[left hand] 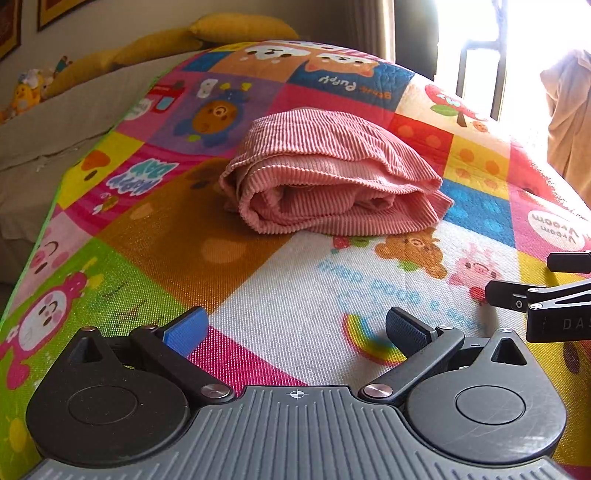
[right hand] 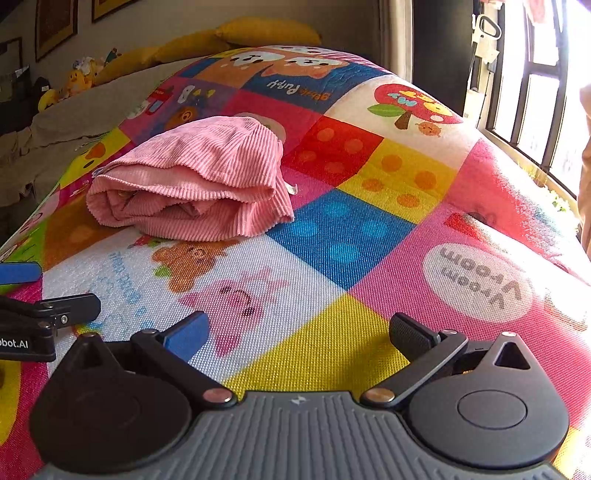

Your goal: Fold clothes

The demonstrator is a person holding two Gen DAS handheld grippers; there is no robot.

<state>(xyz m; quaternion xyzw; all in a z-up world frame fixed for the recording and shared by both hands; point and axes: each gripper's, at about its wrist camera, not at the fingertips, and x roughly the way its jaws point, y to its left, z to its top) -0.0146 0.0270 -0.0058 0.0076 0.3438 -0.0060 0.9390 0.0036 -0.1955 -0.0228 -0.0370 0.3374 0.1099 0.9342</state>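
Corduroy garment (left hand: pixel 332 173), pink, soft and likely light, lies folded on mat (left hand: pixel 288 295); left gripper (left hand: pixel 295 332) and right gripper (right hand: pixel 299 334) both spread, empty; grasp its loose hem.

One pink ribbed garment (left hand: pixel 332 173), folded into a bundle, lies on one colourful cartoon-print mat (left hand: pixel 280 295). Two tools are in view: the left tool (left hand: pixel 295 332) and the right tool (right hand: pixel 301 332), each with two fingers spread apart, one blue pad and one black pad apiece. Three yellow cushions (left hand: pixel 240 27) line the far edge of one grey-covered bed (left hand: pixel 74 110). A small cluster of soft toys (left hand: pixel 29 88) sits at the far left; their exact number cannot be told. Two framed pictures (right hand: pixel 55 26) hang on the wall.
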